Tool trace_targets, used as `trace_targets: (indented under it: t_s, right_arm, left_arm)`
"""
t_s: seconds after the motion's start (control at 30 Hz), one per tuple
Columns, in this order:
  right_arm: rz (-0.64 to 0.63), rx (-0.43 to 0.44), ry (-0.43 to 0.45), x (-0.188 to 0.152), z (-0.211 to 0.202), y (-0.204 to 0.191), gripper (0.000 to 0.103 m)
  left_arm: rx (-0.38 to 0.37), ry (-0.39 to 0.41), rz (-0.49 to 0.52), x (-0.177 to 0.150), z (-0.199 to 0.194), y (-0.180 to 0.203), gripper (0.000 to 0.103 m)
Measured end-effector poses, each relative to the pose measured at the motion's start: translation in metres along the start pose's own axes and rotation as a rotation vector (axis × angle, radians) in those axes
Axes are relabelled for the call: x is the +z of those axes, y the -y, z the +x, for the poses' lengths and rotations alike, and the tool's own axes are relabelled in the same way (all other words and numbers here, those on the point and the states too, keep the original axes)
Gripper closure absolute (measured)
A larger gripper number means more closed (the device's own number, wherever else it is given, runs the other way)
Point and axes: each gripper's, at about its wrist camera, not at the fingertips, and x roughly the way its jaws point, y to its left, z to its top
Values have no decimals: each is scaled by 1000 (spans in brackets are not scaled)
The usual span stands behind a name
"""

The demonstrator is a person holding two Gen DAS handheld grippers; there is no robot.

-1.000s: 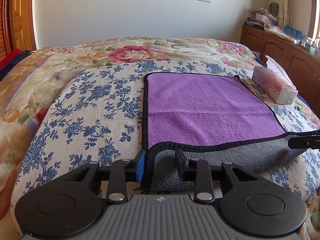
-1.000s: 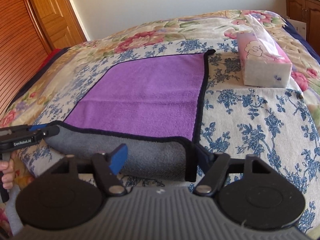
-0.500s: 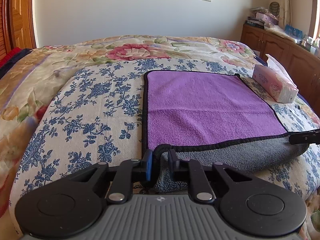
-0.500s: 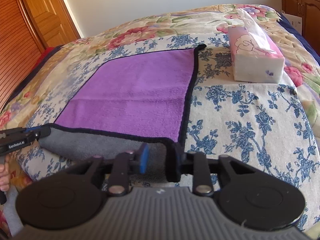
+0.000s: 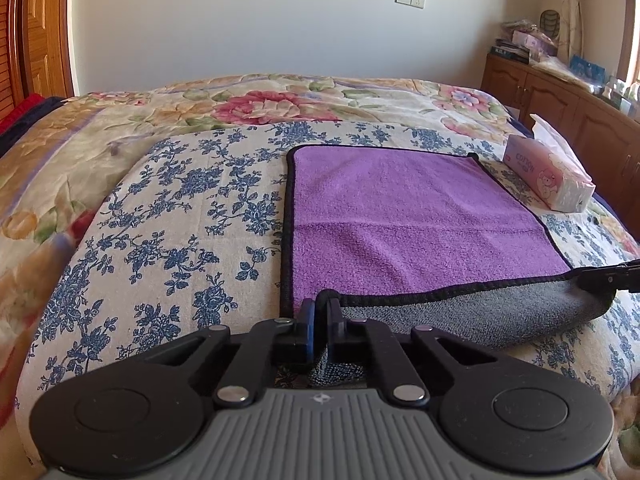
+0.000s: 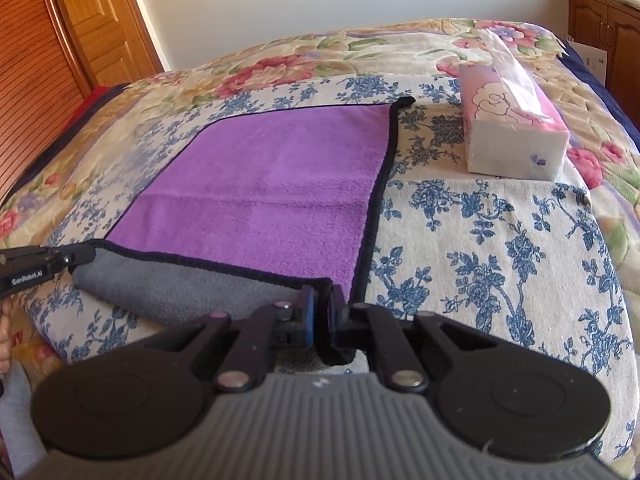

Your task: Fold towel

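A purple towel (image 5: 404, 216) with a black hem and grey underside lies flat on the bed; it also shows in the right wrist view (image 6: 272, 188). Its near edge is lifted, so the grey side (image 5: 460, 314) shows. My left gripper (image 5: 320, 310) is shut on the towel's near left corner. My right gripper (image 6: 322, 300) is shut on the near right corner. Each gripper's tip shows in the other view, the right one (image 5: 608, 276) and the left one (image 6: 48, 260), both pinching the hem.
The bed carries a blue-flowered cloth (image 5: 180, 208) over a floral quilt (image 5: 280, 100). A pink tissue box (image 6: 516, 136) stands just right of the towel. Wooden cabinets (image 5: 560, 100) line the right wall, a wooden door (image 6: 92, 24) the left.
Both grippers have closed from open onto the towel's near corners and lifted the near edge slightly. The view has moved a little forward and up.
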Motion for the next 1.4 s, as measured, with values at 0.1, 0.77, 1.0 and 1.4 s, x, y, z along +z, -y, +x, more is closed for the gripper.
trace_targets:
  t_s: [0.1,0.77,1.0,1.4]
  right_arm:
    - [-5,2,12,1,-2,-1,99]
    - [-34,1,151,12,-19,-9,99]
    - [-72,-12,194,18,-13,-14,99]
    - [-131,-18,252,36,-9,-18,99]
  left_arm:
    - [-2,11,3,1,-2,2,97]
    - [-24,116,-11,18,-25,5,98]
    - [-20,119,-13,23,-16,2,98]
    - [-37,154,-18,40,-10,5,98]
